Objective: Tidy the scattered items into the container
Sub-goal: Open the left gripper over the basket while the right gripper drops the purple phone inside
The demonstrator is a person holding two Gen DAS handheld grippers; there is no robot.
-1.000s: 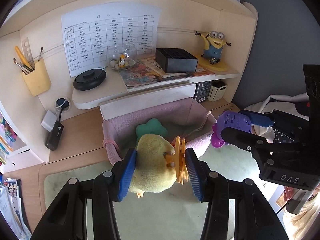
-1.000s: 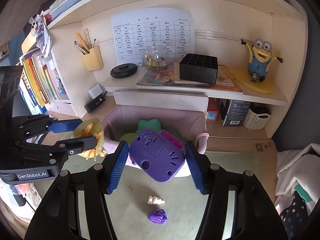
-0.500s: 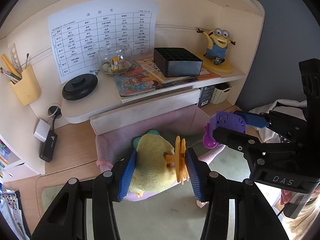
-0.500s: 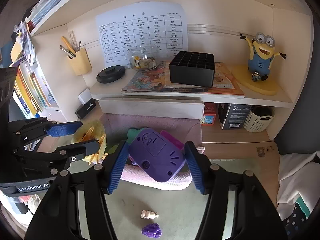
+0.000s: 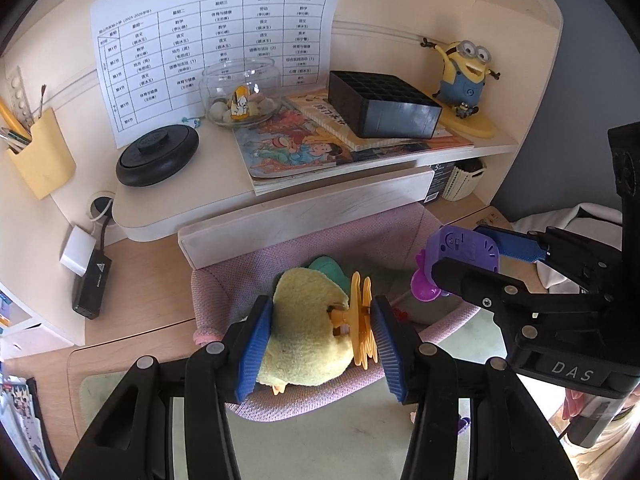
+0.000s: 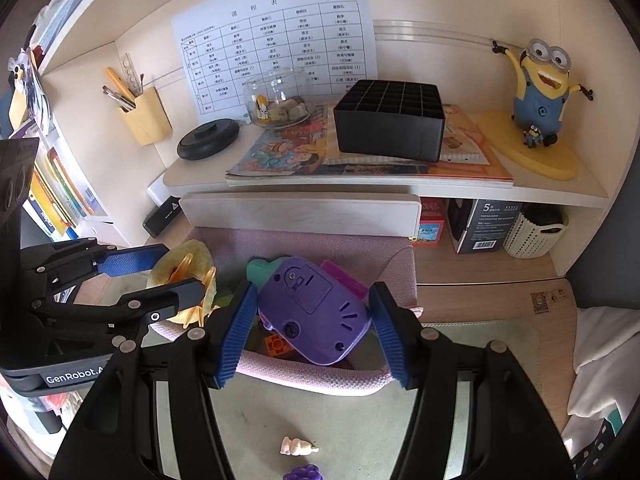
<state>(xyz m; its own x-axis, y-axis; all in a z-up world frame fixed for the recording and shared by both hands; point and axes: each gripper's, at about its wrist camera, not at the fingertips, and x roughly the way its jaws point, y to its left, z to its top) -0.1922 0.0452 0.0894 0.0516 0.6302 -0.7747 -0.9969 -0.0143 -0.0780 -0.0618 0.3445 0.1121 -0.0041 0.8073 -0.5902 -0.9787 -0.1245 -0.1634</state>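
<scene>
Inside pink basket (image 6: 320, 384): green toy (image 6: 260, 270), orange brick (image 6: 276, 345).

Purple grape-shaped toy (image 6: 302, 473) cut off by the bottom edge below the pink basket (image 6: 320, 380), basket contents mostly hidden behind the purple toy (image 6: 316, 316), timetable sheet (image 5: 216, 44) print too small to read

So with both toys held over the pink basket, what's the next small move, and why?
Probably lower and open both: the left hand-held gripper holds the yellow plush duck and the right hand-held gripper the purple toy, both already above the pink basket.
</scene>
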